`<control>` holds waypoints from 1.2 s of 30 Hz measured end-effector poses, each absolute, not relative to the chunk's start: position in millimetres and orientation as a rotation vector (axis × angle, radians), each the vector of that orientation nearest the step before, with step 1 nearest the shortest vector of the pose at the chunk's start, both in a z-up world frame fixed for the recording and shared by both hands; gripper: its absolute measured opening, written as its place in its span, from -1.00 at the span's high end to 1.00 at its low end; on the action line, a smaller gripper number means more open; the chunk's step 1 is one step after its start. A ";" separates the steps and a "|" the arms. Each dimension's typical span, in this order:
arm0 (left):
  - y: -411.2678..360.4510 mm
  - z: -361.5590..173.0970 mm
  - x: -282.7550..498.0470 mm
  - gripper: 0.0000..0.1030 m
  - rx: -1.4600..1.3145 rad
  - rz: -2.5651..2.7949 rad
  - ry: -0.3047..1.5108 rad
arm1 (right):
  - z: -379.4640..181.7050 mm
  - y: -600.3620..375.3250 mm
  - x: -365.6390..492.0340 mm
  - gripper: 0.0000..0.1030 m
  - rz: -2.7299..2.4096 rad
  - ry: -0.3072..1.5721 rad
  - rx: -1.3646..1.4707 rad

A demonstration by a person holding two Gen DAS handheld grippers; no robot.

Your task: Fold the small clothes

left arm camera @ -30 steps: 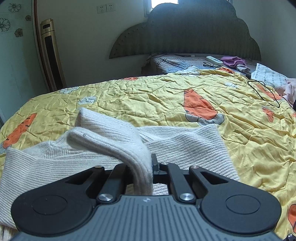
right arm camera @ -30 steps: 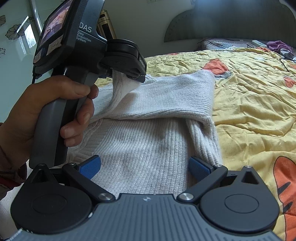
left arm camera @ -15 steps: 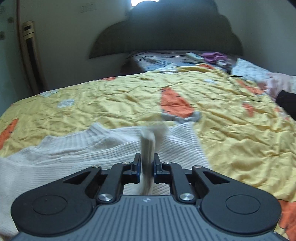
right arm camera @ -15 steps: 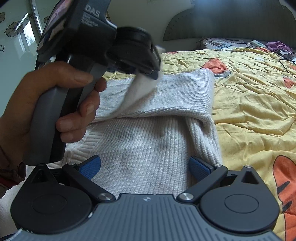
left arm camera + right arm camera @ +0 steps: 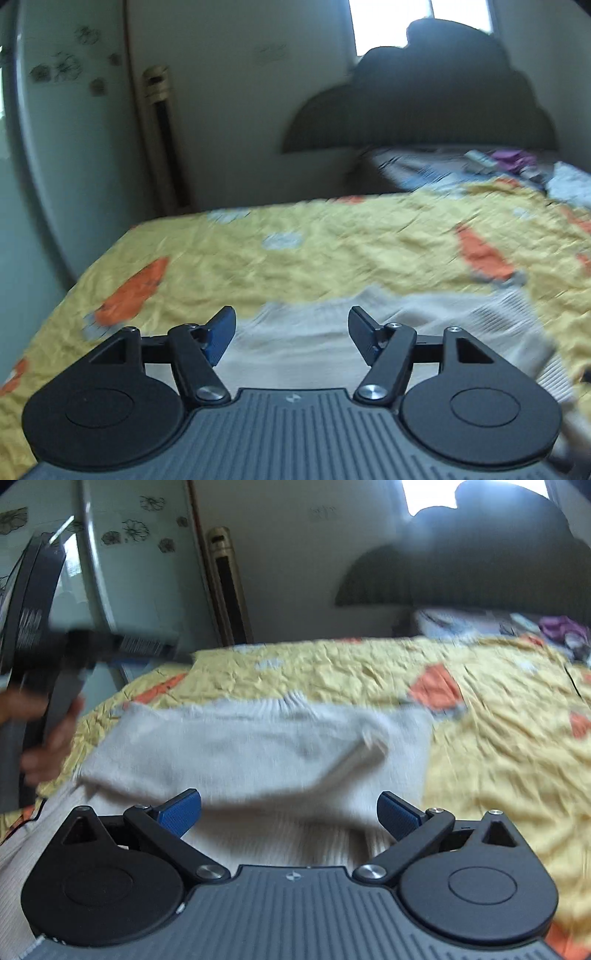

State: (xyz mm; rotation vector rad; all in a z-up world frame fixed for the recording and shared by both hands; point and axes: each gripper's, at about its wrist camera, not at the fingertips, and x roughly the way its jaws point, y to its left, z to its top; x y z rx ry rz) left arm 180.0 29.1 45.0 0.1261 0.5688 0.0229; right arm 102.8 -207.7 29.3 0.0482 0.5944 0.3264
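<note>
Cream ribbed knit sweater (image 5: 258, 753) lies spread across the yellow quilted bedspread with orange and grey patches (image 5: 498, 746), its upper part doubled over the lower so that a thick folded edge runs across the cloth just ahead of the right gripper (image 5: 290, 810). That gripper's jaws stand spread wide, the blue pads (image 5: 181, 812) on either side of bare knit, gripping nothing. In the left wrist view the same sweater (image 5: 325, 332) shows blurred beneath and beyond the left gripper (image 5: 291, 332), whose jaws are likewise spread apart with nothing between them; its blue-faced fingers (image 5: 221, 332) hang above the cloth, and whether they touch it cannot be told. At the left edge of the right wrist view the person's left hand (image 5: 44, 734) wraps the dark grey handle of the other gripper, held up beside the sweater's near left corner and heavily smeared by motion. Behind the bed stand a dark scalloped padded headboard (image 5: 480, 565), a tall gold-and-black tower unit (image 5: 227, 587) against the pale wall, and a glass panel printed with black flower outlines (image 5: 136, 531). A purple cloth (image 5: 561, 626) lies among blurred small things at the head of the bed.
</note>
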 end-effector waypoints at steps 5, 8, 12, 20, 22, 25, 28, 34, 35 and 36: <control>61.2 6.7 173.3 -0.30 0.132 0.088 0.658 | 10.0 -182.5 156.2 -0.98 0.329 0.653 -0.059; 68.3 -6.6 170.8 -0.30 0.140 0.099 0.697 | 2.2 -197.4 168.6 -0.95 0.119 0.665 -0.048; 70.8 -11.0 166.8 -0.30 0.149 0.100 0.687 | 13.3 -249.4 175.0 -0.93 0.215 0.617 0.261; 58.5 -9.1 165.3 -0.30 0.133 0.075 0.673 | -11.8 -261.9 227.1 -0.02 0.288 0.739 0.290; 57.6 -9.3 164.7 -0.30 0.141 0.073 0.669 | -11.4 -255.3 222.1 0.09 0.300 0.730 0.210; 56.9 -9.3 169.0 -0.30 0.129 0.077 0.675 | -6.3 -252.3 213.7 0.86 0.251 0.672 0.121; 56.8 -7.5 171.9 -0.30 0.106 0.094 0.660 | 3.9 -254.1 210.9 0.85 0.260 0.605 0.106; 55.2 -8.6 185.2 -0.31 0.076 0.121 0.665 | 11.8 -236.4 225.1 0.86 0.244 0.564 -0.003; 55.2 -12.2 188.4 -0.31 0.073 0.126 0.682 | 4.3 -233.3 233.6 0.85 0.246 0.627 -0.020; 55.5 -15.0 190.6 -0.30 0.068 0.128 0.697 | -4.0 -230.6 239.0 0.69 0.215 0.679 -0.044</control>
